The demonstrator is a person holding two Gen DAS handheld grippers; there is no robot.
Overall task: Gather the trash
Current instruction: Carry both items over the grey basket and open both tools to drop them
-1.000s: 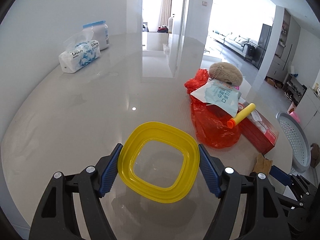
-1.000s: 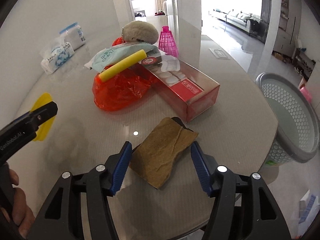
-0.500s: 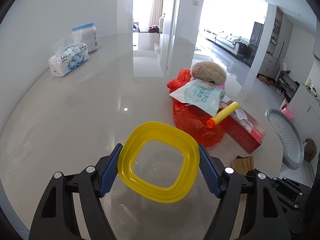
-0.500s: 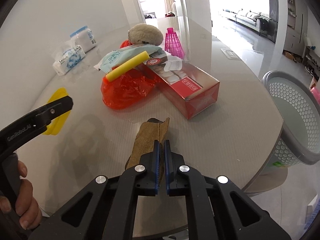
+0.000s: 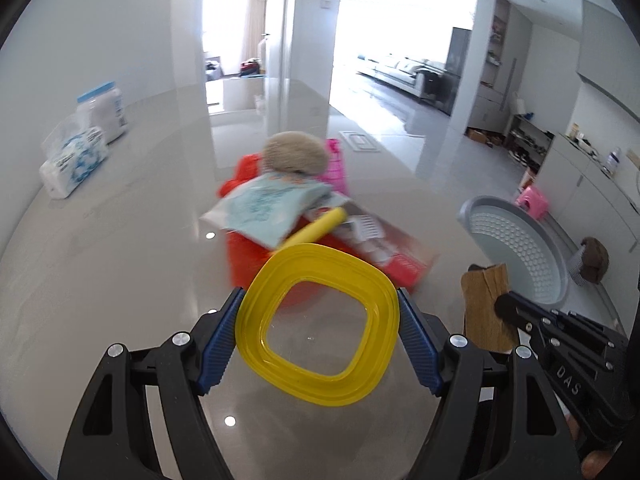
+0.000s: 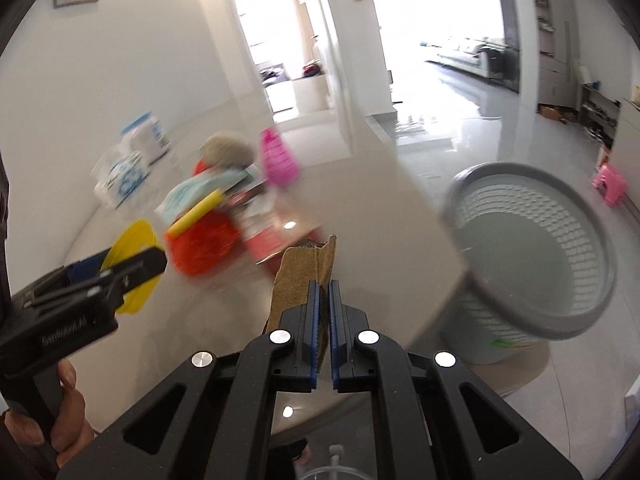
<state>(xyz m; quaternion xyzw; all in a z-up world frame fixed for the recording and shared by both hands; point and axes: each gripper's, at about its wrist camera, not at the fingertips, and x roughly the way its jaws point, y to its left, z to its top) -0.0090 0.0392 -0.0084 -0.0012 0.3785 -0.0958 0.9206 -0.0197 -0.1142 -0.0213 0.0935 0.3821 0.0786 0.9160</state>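
Left gripper (image 5: 318, 344) clamped on yellow lid (image 5: 317, 325), right gripper (image 6: 324, 308) on cardboard (image 6: 302, 280); get both over bin (image 6: 532, 256) before parting jaws.

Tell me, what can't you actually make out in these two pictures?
- Print on the pale packet: motion blur, both views.
- Bottom of the grey basket: left view cut by its rim; right view blurred.
- Lower part of the brown cardboard: right view, hidden behind the jaws.
- Red box label: blurred.
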